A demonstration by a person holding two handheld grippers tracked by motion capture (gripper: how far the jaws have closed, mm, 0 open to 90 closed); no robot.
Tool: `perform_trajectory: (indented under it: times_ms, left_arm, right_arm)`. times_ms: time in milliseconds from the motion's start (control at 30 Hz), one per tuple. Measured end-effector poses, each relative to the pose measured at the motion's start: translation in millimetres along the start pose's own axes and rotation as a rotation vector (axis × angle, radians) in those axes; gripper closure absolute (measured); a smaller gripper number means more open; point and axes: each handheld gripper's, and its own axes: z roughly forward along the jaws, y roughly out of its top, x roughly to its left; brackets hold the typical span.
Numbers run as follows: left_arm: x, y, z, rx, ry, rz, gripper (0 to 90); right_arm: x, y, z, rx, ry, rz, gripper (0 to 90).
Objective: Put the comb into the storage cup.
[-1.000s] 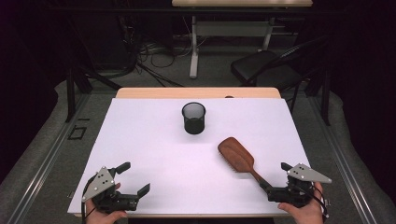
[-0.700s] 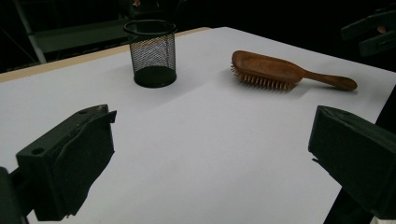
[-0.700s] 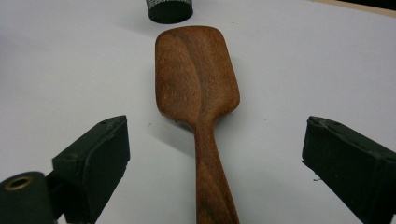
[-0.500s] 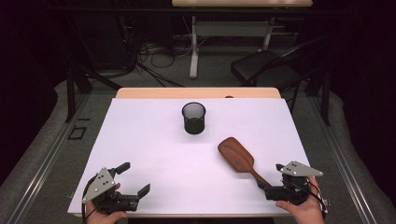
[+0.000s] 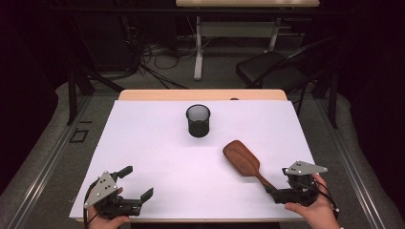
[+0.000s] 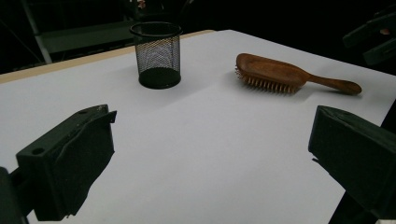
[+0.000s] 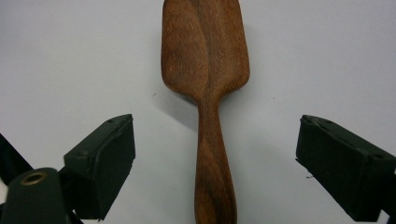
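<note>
Hairbrush (image 5: 243, 160) flat, handle toward right tool (image 5: 276, 194)

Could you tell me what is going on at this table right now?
A person holds a gripper in each hand. The right gripper straddles the handle of a wooden hairbrush lying bristles down; its jaws have just been closing but do not touch it yet. The left gripper is open over the white table. A mesh cup stands beyond.
</note>
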Motion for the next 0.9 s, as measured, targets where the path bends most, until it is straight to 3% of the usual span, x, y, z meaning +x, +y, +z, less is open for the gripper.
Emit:
perform_trajectory:
  times_ms: [567,900]
  left_arm:
    - [0.8,-0.4,-0.2,-0.002,0.002,-0.004,0.2]
    - [1.1,-0.7,-0.1,-0.005,0.002,-0.007,0.2]
  right_arm:
    - [-2.5,7.6,10.6,0.157,0.025,-0.04,13.7]
    - [-1.5,13.4,19.6,0.218,0.031,-0.055,14.2]
